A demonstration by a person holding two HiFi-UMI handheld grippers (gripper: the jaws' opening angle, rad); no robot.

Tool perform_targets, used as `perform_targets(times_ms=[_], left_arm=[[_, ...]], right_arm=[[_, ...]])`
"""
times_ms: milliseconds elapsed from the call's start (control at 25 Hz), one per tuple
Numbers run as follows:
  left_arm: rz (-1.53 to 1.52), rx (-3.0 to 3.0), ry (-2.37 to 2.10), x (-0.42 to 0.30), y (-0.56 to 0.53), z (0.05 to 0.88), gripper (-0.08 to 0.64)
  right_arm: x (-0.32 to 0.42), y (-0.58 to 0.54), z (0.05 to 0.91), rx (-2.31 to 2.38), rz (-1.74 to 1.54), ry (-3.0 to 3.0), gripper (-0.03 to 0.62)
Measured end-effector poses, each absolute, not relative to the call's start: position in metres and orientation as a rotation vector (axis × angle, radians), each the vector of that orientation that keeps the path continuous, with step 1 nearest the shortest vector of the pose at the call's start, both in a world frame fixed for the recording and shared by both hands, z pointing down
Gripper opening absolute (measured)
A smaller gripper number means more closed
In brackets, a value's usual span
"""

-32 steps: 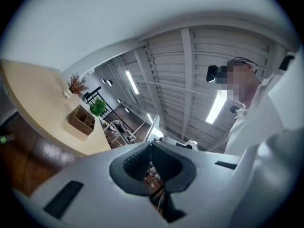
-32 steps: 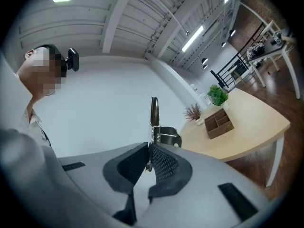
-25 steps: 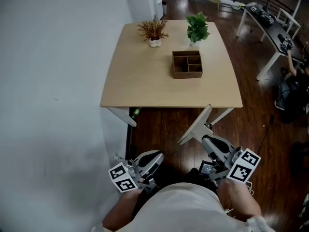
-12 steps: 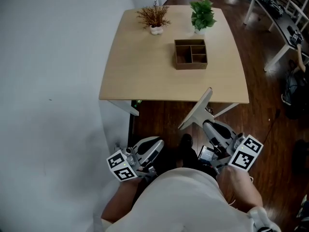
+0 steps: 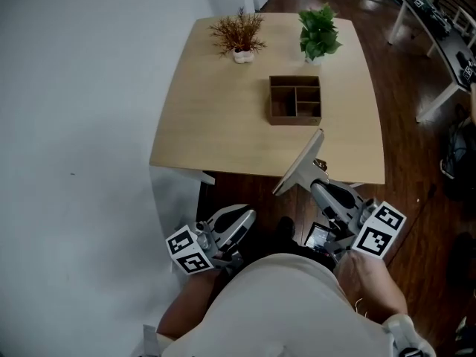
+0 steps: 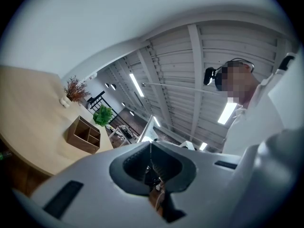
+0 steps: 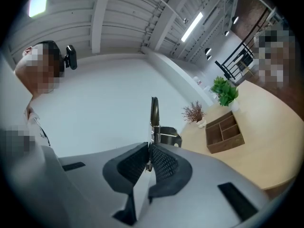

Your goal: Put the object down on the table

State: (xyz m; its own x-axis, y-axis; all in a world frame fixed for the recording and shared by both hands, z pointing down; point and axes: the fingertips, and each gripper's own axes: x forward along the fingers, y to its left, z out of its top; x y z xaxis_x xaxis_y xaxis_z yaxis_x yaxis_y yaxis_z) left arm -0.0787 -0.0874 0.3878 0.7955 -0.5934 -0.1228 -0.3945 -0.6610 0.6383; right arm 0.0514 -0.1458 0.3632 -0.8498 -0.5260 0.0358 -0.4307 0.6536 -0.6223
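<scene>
Pale clipboard (image 5: 301, 168) is riding clenched in the right tongs (image 5: 318, 187), tip at 12 o'clock | left tongs (image 5: 239, 219) are staying closed, empty | table (image 5: 216, 125) is drawing nearer, edge now under the tip | set-down looks close, not yet begun.

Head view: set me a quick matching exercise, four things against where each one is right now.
Things:
1. clipboard
2. wooden box
3. green plant
4. dried plant

Places:
A. by the far edge of the table, on the left
B. clamped in the right tool
C. by the far edge of the table, on the right
D. on the table, nearer than both plants

Pairs: 1-B, 2-D, 3-C, 4-A
</scene>
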Motion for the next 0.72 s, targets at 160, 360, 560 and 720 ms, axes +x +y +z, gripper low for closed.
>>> perform_targets(times_ms=[160, 360, 560, 720], left_arm=[[-0.433, 2.366, -0.748, -0.068, -0.105, 0.387, 0.002], [-0.428, 2.365, -0.751, -0.057, -0.118, 0.389, 0.002], [-0.418, 2.372, -0.737, -0.056, -0.131, 0.389, 0.002], [-0.407, 2.379, -0.713, -0.060, -0.141, 0.389, 0.002]], right_arm=[[0.061, -0.165, 0.363, -0.772, -0.971, 2.731, 0.023], [0.069, -0.179, 0.366, -0.766, -0.974, 2.733, 0.023], [0.073, -0.189, 0.367, -0.787, -0.976, 2.727, 0.023], [0.073, -0.197, 0.365, -0.827, -0.961, 2.711, 0.023]])
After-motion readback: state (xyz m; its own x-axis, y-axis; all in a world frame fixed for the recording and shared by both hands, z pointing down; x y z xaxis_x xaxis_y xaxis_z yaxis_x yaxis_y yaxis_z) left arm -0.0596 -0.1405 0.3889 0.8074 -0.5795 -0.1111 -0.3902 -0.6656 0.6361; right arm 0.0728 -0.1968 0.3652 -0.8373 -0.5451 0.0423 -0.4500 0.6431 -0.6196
